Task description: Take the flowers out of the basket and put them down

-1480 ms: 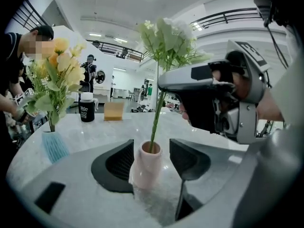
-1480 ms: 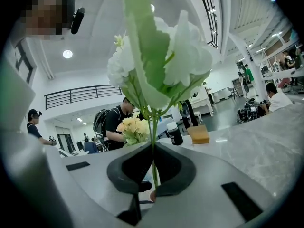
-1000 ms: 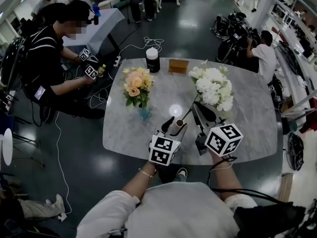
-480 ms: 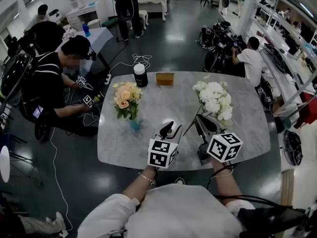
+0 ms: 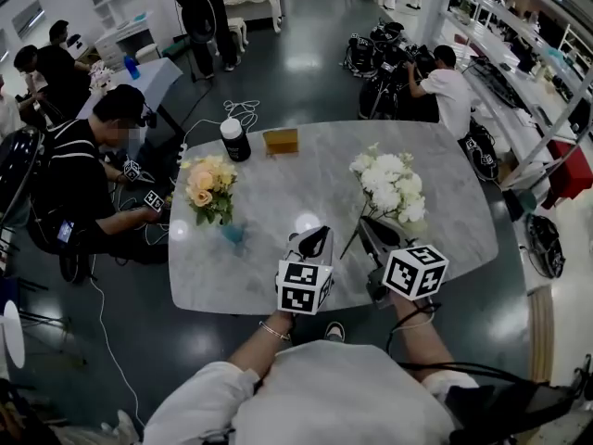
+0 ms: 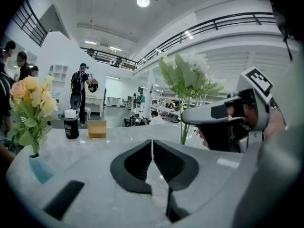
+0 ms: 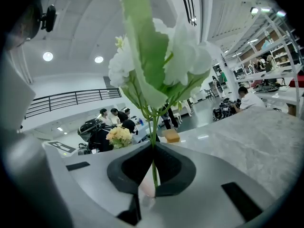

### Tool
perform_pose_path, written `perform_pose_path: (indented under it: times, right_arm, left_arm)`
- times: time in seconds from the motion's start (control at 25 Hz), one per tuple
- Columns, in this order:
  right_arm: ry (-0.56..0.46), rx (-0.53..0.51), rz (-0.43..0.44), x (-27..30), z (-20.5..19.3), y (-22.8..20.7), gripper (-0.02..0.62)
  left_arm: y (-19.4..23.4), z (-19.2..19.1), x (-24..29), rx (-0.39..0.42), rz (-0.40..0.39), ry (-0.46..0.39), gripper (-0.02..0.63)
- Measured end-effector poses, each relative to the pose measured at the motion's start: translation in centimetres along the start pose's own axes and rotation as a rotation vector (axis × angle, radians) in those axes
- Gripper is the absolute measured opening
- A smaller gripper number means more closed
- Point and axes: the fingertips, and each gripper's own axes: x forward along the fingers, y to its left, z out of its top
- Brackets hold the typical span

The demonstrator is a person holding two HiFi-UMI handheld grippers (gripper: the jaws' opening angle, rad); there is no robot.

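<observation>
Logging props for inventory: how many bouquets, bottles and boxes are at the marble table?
bouquets: 2 (peach bouquet, white bouquet)
bottle: 1
box: 1
total: 4

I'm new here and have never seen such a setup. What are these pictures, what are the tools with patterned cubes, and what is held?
A person holds a two-jaw gripper in each hand; the patterned cubes are part of them. One picture comes from a camera on the person's head, looking down. The other two come from cameras riding on each gripper, looking along its jaws. On the table stand peach flowers, a dark bottle with a white cap and a brown box. The right gripper is shut on the stem of the white flowers. The left gripper's jaws have just been closing; they meet with nothing between them.
</observation>
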Motion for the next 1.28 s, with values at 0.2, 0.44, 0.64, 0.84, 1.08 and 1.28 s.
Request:
perform_pose_path:
  times: [0.2,0.44,0.64,0.84,1.08,1.28]
  right_arm:
    - [0.041,0.037,-0.008,-1.0,-1.5,-1.6,0.014]
    - [0.136,0.088,0.008,-1.2,-4.6,-2.8,0.014]
    - [0.219,0.125,0.035,-0.1,-7.8,-3.6,0.014]
    - [0.290,0.154,0.061,1.6,-10.7,-4.1,0.014]
    - [0.365,0.201,0.076,3.4,-13.5,-5.4,0.014]
    - [0.391,0.244,0.075,5.4,-14.9,-6.6,0.014]
  left_arm:
    - [-2.6,-1.4,0.5,-0.009,-0.023,0.037,0.011]
    - [-3.9,-4.3,0.7,-0.049,-0.010,0.110,0.011]
    - [-3.7,-7.8,1.0,-0.106,0.027,0.168,0.011]
    - [-3.2,-11.4,1.5,-0.128,0.052,0.230,0.011]
    - [-2.6,-12.9,2.4,-0.141,0.087,0.250,0.011]
    - [-2.2,-13.9,3.4,-0.157,0.099,0.269,0.011]
